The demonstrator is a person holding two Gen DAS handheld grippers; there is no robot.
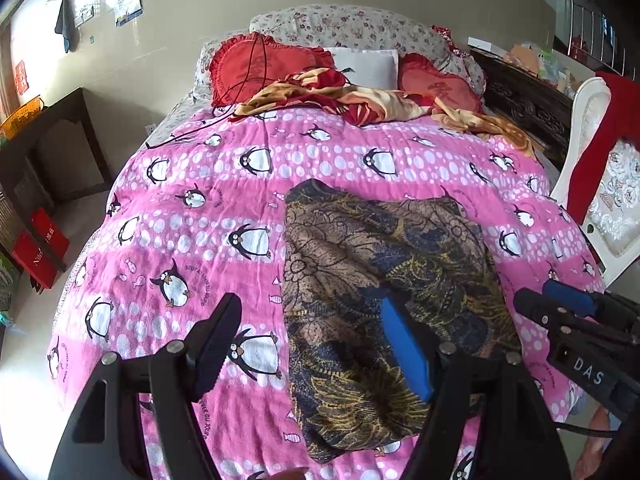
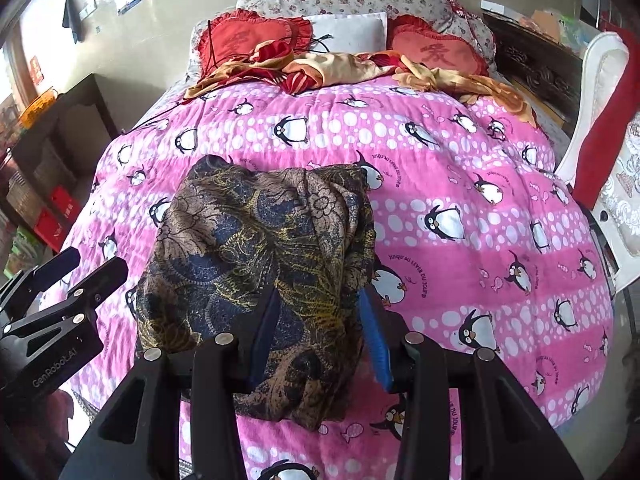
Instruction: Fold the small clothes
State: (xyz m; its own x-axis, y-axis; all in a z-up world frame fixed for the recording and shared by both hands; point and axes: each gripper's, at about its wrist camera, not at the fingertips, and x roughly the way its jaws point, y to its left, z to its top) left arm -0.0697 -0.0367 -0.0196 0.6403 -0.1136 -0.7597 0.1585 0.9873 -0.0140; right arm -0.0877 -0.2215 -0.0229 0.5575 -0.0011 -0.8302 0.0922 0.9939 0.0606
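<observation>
A dark patterned garment (image 1: 380,248) (image 2: 256,232) in brown, navy and yellow lies folded into a rough rectangle on the pink penguin blanket (image 1: 192,216) (image 2: 460,184). My left gripper (image 1: 312,344) is open wide at the garment's near left edge: its blue pad rests over the cloth and its black finger over bare blanket. In the right wrist view the left gripper (image 2: 80,276) sits left of the garment. My right gripper (image 2: 320,332) stands open over the garment's near right part, with cloth lying between its fingers and no pinch visible. In the left wrist view the right gripper (image 1: 552,304) is at the garment's right side.
Red heart-shaped cushions (image 1: 256,68) and a crumpled red and yellow cloth (image 1: 360,100) lie at the head of the bed. A white chair (image 1: 592,160) with red fabric stands on the right. On the left are a dark table (image 1: 60,140) and red boxes (image 1: 40,248).
</observation>
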